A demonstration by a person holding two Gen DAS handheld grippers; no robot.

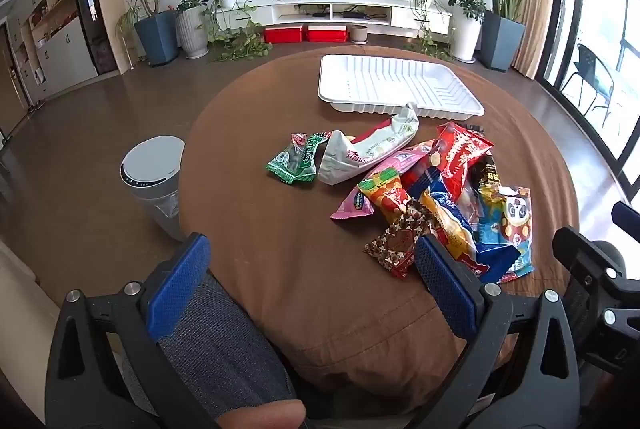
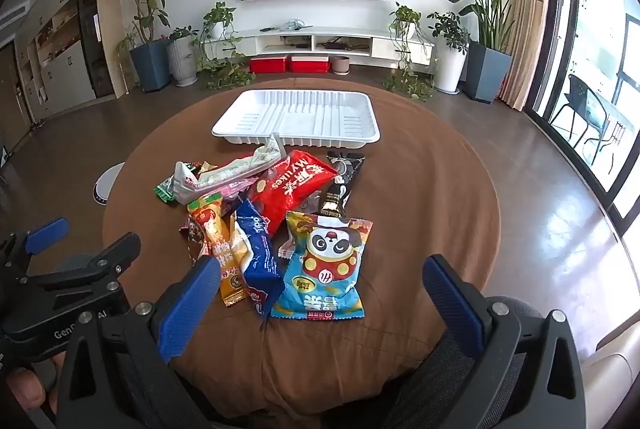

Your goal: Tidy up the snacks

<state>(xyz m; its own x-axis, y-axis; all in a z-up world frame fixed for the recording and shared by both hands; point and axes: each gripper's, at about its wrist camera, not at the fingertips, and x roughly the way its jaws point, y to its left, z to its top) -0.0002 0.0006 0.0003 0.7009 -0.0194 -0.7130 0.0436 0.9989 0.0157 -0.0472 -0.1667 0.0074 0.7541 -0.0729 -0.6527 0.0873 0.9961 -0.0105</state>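
A loose pile of snack packets lies on the round brown-clothed table (image 1: pixel 260 229). It includes a panda bag (image 2: pixel 328 265), a red bag (image 2: pixel 292 189), a blue packet (image 2: pixel 258 249), a long white packet (image 1: pixel 368 149) and a green packet (image 1: pixel 298 159). Behind the pile sits a white ribbed tray (image 2: pixel 296 117) with nothing in it. My left gripper (image 1: pixel 312 285) hovers open over the near table edge, left of the pile. My right gripper (image 2: pixel 320 303) stands open just short of the panda bag. Neither touches a packet.
A grey round bin (image 1: pixel 152 181) stands on the floor left of the table. A grey mesh chair back (image 1: pixel 212 341) is below the grippers. The left gripper (image 2: pixel 80 243) shows close beside the right one. Potted plants and a TV unit line the far wall.
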